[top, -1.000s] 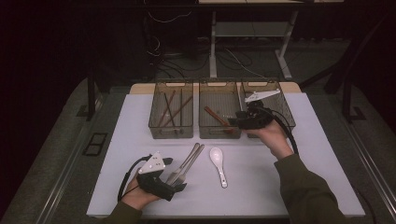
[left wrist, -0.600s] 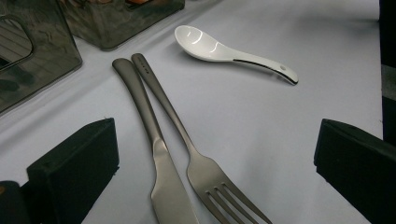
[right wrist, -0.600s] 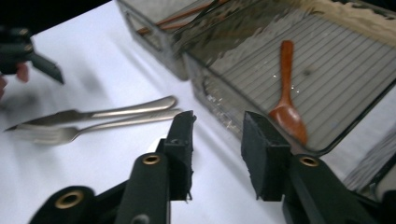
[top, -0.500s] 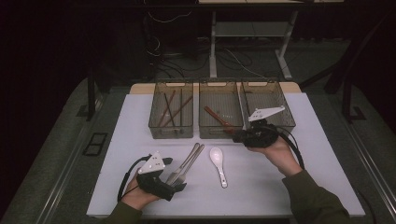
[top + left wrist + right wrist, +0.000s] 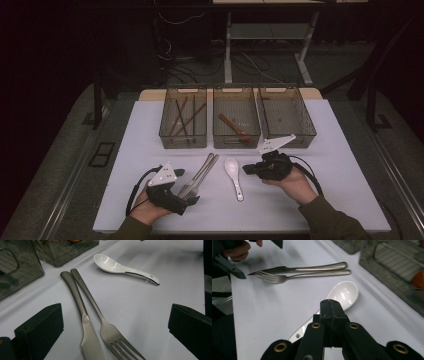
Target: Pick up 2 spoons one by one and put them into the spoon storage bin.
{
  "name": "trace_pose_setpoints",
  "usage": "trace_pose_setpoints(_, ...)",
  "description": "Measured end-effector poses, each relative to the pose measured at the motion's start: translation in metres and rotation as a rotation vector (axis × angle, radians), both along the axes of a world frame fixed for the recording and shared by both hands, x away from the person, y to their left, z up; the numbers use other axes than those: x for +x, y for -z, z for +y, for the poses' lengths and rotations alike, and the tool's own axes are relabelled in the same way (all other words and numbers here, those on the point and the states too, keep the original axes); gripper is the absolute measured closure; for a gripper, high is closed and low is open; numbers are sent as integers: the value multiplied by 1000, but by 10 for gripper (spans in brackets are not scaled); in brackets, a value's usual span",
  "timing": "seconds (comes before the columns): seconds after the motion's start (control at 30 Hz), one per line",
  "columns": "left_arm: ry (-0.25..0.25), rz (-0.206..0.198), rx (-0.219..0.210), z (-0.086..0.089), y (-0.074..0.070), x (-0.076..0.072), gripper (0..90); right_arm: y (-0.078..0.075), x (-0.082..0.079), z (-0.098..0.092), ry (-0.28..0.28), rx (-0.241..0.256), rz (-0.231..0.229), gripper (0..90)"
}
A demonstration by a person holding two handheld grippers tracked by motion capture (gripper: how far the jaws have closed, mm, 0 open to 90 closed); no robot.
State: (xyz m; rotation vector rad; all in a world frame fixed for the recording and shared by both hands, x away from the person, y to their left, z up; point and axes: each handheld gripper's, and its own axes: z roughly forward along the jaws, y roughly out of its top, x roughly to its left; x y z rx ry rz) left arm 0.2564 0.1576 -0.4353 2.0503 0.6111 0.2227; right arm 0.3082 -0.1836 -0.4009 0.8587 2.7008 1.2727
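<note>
Now right tool [image 5: 330, 305] closed, empty, above white spoon [image 5: 342, 295].

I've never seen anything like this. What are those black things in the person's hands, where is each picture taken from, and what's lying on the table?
There is no robot here: a person holds a black two-jaw hand gripper in each hand. One picture looks down from above the table; each of the other two comes from a small camera riding on a gripper, looking along its jaws.

The left gripper has its jaws wide apart, either side of a grey metal knife and a grey metal fork lying side by side on the white table. The right gripper has its jaws pressed together, holding nothing, just over a white ceramic soup spoon.

Behind stand three clear smoky plastic bins: brown chopsticks in the left one, a reddish-brown spoon in the middle one.
</note>
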Motion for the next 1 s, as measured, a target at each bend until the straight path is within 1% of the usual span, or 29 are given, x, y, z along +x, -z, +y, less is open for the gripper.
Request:
trace_pose_setpoints(0.07,0,0,1,0,0,0,0,3,-2,6,-14,-5,4,891)
trace_pose_setpoints(0.33,1,0,1,0,0,0,0,17,-12,30,-78,-52,20,891)
trace_pose_setpoints(0.4,1,0,0,0,0,0,0,21,-16,38,-92,-64,30,891)
trace_pose_setpoints(0.57,2,-1,1,0,0,0,0,30,-20,53,-119,-112,32,892)
trace_pose_setpoints(0.63,2,-3,2,0,0,0,0,33,-21,55,-130,-145,10,891)
trace_pose_setpoints(0.77,2,-4,1,1,0,0,0,36,-21,55,-135,-183,-2,891)
trace_pose_setpoints(0.87,2,-3,1,0,0,0,0,36,-20,54,-136,-201,-14,892)
trace_pose_setpoints(1.0,2,-4,1,1,0,0,0,36,-20,52,-121,-225,-28,892)
